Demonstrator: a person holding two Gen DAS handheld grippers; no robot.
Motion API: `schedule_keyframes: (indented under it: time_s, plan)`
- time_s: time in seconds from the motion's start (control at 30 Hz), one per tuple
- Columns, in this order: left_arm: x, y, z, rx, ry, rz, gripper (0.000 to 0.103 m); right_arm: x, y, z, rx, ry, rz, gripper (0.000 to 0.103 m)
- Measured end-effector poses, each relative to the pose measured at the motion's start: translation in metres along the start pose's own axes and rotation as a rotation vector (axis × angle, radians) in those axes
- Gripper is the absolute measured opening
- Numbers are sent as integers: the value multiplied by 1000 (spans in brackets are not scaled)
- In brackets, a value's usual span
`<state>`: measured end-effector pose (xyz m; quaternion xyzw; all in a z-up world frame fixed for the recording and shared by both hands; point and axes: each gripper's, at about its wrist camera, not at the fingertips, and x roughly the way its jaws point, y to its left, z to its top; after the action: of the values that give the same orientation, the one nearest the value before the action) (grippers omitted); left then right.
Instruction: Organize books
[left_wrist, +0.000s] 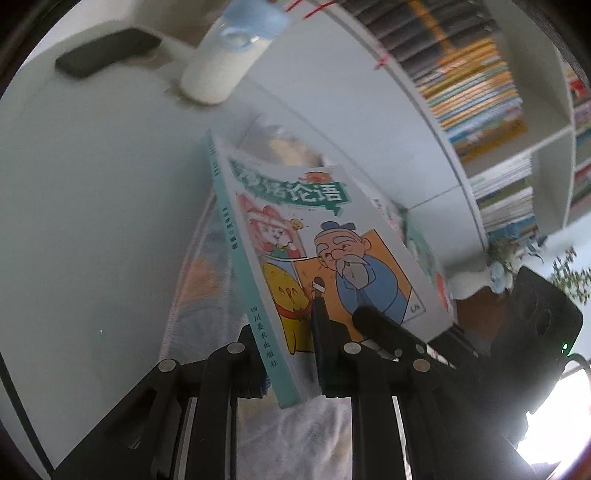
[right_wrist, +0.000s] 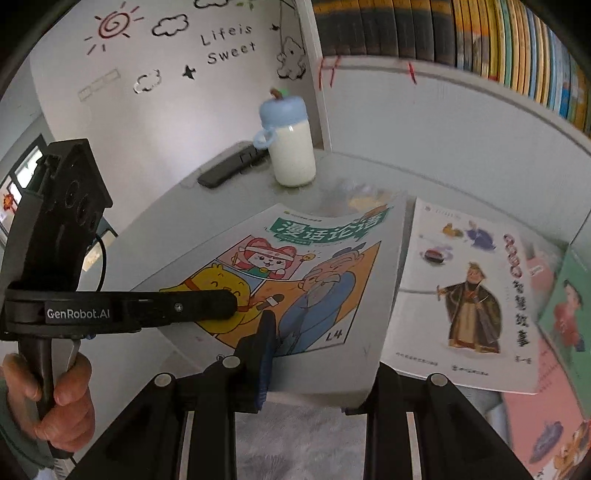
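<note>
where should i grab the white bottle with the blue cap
Probably best to grip the bottle across its white body, below the cap, coming level from the near side: it stands upright and round, and the remote crowds its left.

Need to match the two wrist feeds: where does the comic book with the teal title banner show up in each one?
Left wrist view: the comic book fills the centre, tilted, teal spine towards the left, its lower edge between this gripper's fingers.
Right wrist view: the same book sits at centre, cover up, its near edge at this gripper's fingers.
Shared landmark: the white bottle with a blue cap, top centre in the left view, upper centre in the right, beside a black remote.
</note>
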<state>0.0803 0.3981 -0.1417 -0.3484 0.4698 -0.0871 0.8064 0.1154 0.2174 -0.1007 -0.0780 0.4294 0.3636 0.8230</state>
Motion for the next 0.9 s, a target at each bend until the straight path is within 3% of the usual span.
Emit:
schedule_keyframes:
  time_s: [0.2,0.23,0.3,0.43,0.67,0.8,0.83,0.9]
  plan:
    - [6,22,-6,-73,47,42,22,22,-2,-7,41,67,40,30]
    - [6,25,-7,-87,49,53,24,25,0,-8,43,79,37,32]
    - [3,33,-10,-123,50,77,26,34,1,-10,53,128,54,44]
    - [-13,42,-13,-149,17,138,27,42,3,-21,49,175,61,47]
    - [-31,26,-19,-66,14,231,27,16,-7,-60,103,192,90,48]
    - [-28,-3,-23,26,34,226,29,-6,-9,-87,127,195,94,48]
    - [-24,-14,-23,53,49,216,30,-13,-11,-92,134,194,88,48]
    - [-15,-32,-22,90,83,206,45,-25,-19,-102,164,181,80,48]
